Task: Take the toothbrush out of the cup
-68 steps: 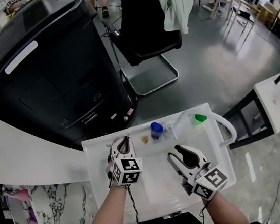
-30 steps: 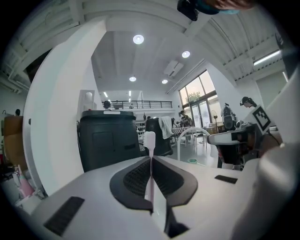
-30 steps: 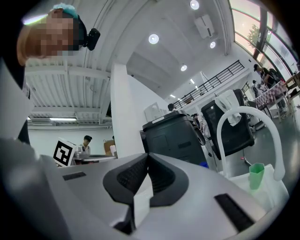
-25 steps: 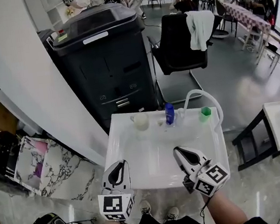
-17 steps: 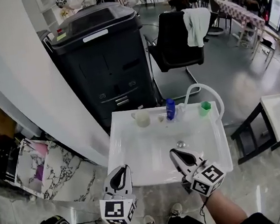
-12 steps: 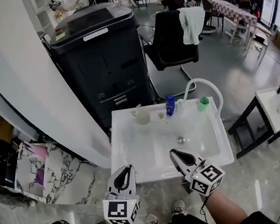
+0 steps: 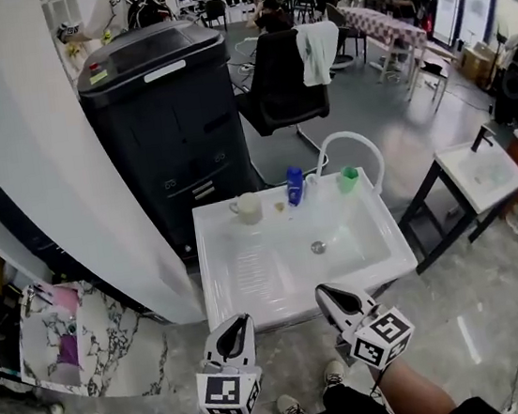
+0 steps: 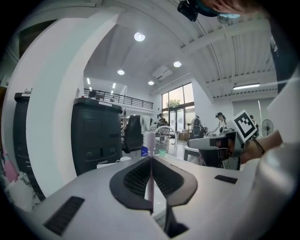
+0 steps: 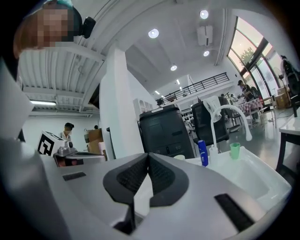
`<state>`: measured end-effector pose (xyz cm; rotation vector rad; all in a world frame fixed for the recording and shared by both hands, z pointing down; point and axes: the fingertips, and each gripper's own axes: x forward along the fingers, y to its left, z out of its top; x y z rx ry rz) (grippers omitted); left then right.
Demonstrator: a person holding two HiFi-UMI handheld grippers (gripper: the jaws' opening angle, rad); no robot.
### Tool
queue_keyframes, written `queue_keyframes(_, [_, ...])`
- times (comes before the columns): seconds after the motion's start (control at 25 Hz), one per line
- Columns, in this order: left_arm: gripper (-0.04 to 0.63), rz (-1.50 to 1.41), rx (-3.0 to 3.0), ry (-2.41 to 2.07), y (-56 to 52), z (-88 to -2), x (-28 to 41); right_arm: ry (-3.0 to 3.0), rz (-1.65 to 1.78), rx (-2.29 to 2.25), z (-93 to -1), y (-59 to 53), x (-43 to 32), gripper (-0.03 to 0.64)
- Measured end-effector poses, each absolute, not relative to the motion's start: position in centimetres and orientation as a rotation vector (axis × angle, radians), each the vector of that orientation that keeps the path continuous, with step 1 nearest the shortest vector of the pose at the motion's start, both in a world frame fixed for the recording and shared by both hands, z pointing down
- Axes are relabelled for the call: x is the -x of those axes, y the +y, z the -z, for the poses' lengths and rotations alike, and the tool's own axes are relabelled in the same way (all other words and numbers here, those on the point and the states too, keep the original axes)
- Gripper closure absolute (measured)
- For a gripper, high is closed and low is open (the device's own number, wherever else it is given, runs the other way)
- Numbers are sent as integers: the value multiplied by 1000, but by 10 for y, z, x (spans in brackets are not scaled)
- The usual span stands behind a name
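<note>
Where grey floor (image 7: 499, 302) spreads, sink (image 7: 212, 278) stands.

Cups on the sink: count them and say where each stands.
2. A white cup stands at the left of the back rim of the sink. A green cup stands on the same rim at the right, past the blue bottle. None looks hidden.

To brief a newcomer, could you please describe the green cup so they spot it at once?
Find the white sink beside the big black cabinet. Several things stand along its far rim; the green cup is rightmost, under the arched white tap, and the only green one.
</note>
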<state>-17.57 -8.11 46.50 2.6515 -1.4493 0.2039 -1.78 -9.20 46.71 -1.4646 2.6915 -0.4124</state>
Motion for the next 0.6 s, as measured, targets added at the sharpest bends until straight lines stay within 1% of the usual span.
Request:
queue_keyframes(0.28, [568, -184, -2682, -1382, -44, -464, 173, 2672, 381, 1543, -463, -46, 14, 600])
queue_keyframes(0.6, [568, -159, -2676, -1424, -14, -456, 162, 2701, 328, 1498, -450, -20, 5, 600])
